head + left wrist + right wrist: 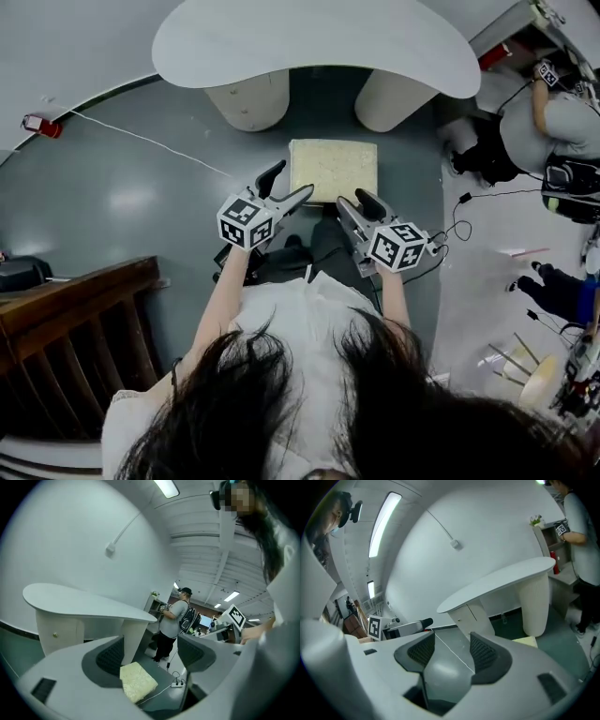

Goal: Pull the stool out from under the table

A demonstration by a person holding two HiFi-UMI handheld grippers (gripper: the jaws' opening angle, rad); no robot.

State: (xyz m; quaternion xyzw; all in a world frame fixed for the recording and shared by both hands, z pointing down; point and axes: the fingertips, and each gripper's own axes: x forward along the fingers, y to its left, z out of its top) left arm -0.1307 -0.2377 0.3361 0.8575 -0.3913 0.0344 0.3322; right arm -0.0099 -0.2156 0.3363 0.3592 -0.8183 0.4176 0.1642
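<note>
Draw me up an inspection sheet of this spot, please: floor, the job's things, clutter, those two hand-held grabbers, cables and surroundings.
Surface: grey floor, glossy.
Job's things: stool with a cream square seat stands in front of the white table, clear of its top.
Clutter: small red object by the wall.
Grippers: left gripper and right gripper raised near the stool, fingers apart, nothing between them.
Cables: white cable across the floor; black cables at the right.
Surroundings: wooden furniture at the left; a person at the right.
</note>
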